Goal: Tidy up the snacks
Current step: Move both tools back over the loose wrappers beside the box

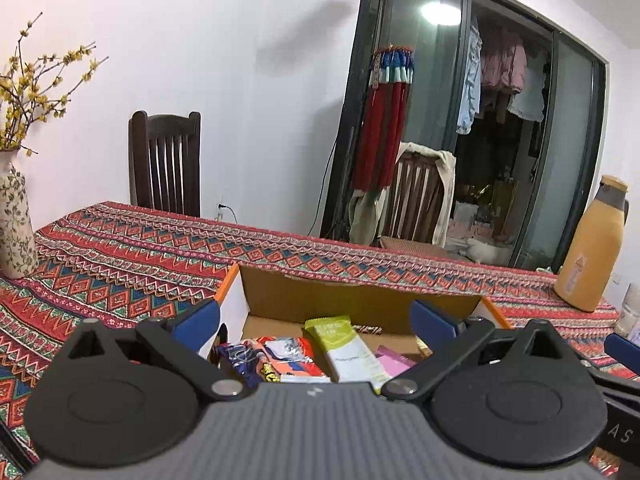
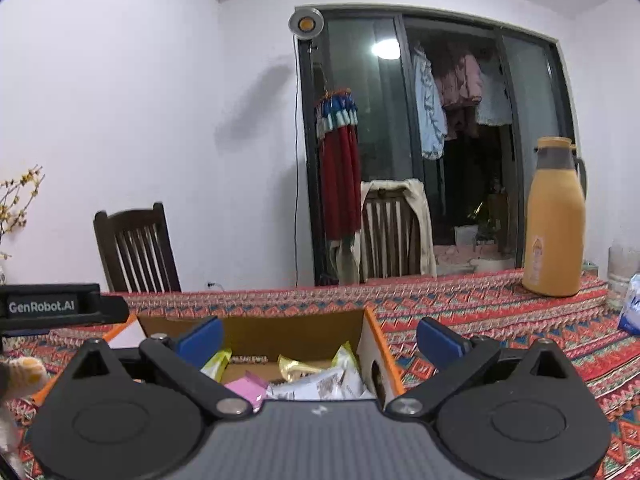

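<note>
Hovering with jaws wide apart and empty, the left claw (image 1: 316,316) and right claw (image 2: 320,334) both point over the open box (image 1: 360,298), snacks (image 1: 344,346) lying just below.

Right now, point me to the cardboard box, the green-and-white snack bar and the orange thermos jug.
cardboard box (image 1: 360,292): left wrist view, on its inner back wall.
green-and-white snack bar (image 1: 346,344): left wrist view, middle of the wrapper.
orange thermos jug (image 2: 554,236): right wrist view, middle of its body.
</note>
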{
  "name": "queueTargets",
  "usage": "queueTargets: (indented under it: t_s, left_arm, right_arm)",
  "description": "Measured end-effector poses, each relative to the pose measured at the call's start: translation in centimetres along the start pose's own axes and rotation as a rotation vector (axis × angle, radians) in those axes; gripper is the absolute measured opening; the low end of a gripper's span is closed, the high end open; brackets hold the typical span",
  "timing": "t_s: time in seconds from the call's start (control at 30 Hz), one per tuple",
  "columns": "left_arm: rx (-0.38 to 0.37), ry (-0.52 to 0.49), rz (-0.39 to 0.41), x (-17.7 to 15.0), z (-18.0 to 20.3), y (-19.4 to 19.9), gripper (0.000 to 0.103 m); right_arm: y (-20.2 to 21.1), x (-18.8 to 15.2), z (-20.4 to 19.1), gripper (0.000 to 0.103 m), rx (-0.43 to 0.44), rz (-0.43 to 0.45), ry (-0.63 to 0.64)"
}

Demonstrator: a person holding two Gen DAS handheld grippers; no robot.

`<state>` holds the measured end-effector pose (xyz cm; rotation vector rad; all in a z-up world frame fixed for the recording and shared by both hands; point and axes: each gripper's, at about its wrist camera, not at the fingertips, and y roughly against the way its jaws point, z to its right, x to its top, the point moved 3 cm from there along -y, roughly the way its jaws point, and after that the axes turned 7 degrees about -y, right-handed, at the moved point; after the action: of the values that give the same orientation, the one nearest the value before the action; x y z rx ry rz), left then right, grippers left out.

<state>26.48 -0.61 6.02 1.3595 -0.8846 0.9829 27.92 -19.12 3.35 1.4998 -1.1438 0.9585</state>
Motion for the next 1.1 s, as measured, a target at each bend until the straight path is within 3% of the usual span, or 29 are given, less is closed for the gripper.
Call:
queueTargets:
  t_s: [0.13,0.33,0.83,1.1]
  left_arm:
    - [-0.021,0.0,0.024,0.8,-0.2,2.1,0.103]
    - [-0.056,-0.023,0.027,0.0,-0.7,5.1,0.103]
    - [-0.056,-0.058,-0.117,-7.0,-5.2,7.6,0.103]
    - [-0.002,-0.018,-0.188,-10.6,-6.9,6.2,0.103]
  right_arm:
    - [2.2,1.1,0.1,0.103,-0.003,0.039,-0.002]
    - [5.3,0.6,-0.1,0.103,0.021,0.026,0.0]
    - [10.0,-6.4,1.0,0.103,-0.007,-0.153,0.034]
    - [9.0,-9.3,2.1,0.103,-0.021,-0.239,0.033]
